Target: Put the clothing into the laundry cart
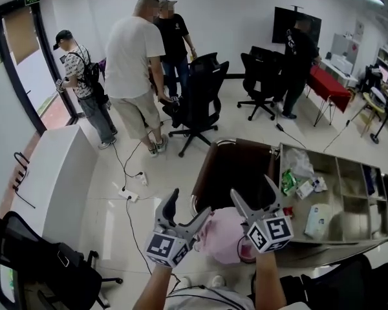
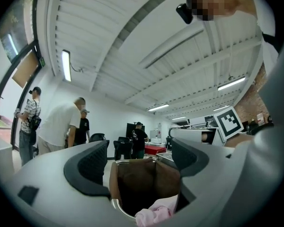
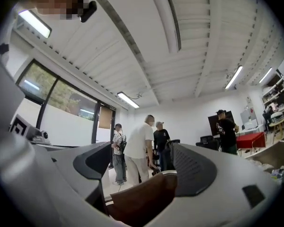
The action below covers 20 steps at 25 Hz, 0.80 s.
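A pink garment (image 1: 222,235) lies bunched at the near end of the brown laundry cart bag (image 1: 236,166), just below and between my two grippers. My left gripper (image 1: 190,203) is held above it, jaws open and empty. My right gripper (image 1: 252,188) stands beside it over the bag's near rim, also open with nothing between its fingers. In the left gripper view the gripper (image 2: 139,162) looks over the bag (image 2: 142,183), with the pink garment (image 2: 154,215) at the bottom edge. The right gripper view shows that gripper (image 3: 142,167) above the bag's brown wall (image 3: 142,200).
The cart's grey shelf section (image 1: 349,199) on the right holds toiletries and packets. A white counter (image 1: 58,179) stands at left, with a black bag (image 1: 45,263) near it. A power strip and cables (image 1: 130,192) lie on the floor. Several people (image 1: 136,63) and office chairs (image 1: 197,99) are beyond.
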Each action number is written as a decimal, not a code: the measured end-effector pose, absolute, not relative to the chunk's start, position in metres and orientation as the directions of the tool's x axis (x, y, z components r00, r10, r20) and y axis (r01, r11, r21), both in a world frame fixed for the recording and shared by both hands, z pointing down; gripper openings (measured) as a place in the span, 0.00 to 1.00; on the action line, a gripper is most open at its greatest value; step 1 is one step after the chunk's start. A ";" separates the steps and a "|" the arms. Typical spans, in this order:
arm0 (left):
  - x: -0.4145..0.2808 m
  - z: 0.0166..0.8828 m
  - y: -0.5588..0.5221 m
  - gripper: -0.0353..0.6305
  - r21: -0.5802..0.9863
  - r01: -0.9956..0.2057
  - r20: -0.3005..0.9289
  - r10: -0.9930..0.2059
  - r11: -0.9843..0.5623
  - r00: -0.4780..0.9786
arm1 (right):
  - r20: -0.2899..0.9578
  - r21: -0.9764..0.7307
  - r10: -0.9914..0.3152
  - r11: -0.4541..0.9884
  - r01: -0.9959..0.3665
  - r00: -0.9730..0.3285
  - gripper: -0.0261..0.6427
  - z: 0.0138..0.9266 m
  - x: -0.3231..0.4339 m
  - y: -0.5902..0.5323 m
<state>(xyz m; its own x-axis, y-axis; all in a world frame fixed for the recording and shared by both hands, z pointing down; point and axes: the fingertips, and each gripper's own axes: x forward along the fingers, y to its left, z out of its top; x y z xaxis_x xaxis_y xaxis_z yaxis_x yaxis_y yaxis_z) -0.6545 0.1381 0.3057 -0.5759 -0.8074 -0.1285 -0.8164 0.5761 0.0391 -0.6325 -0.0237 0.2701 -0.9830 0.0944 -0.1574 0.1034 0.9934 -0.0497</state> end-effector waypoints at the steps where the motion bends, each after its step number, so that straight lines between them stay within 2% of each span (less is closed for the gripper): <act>1: -0.657 0.305 0.138 0.67 0.029 -0.818 -0.139 -0.808 0.574 -0.572 | -0.185 -0.021 0.088 0.995 0.093 -0.979 0.70 0.267 -0.628 -0.021; 5: -0.659 0.285 0.140 0.67 0.008 -0.807 -0.139 -0.799 0.591 -0.586 | -0.230 0.052 0.009 0.999 -0.004 -0.973 0.70 0.266 -0.613 -0.013; 9: -0.664 0.290 0.153 0.67 -0.088 -0.778 -0.124 -0.782 0.622 -0.611 | -0.218 0.118 -0.060 0.989 -0.087 -0.974 0.69 0.274 -0.608 -0.008; 14: -0.670 0.311 0.170 0.67 -0.042 -0.761 -0.098 -0.760 0.648 -0.642 | -0.121 0.130 -0.067 0.988 -0.082 -0.990 0.69 0.299 -0.616 -0.002; 20: -0.669 0.317 0.174 0.67 -0.059 -0.771 -0.083 -0.773 0.634 -0.630 | -0.102 0.098 -0.067 0.992 -0.077 -0.992 0.68 0.303 -0.619 0.005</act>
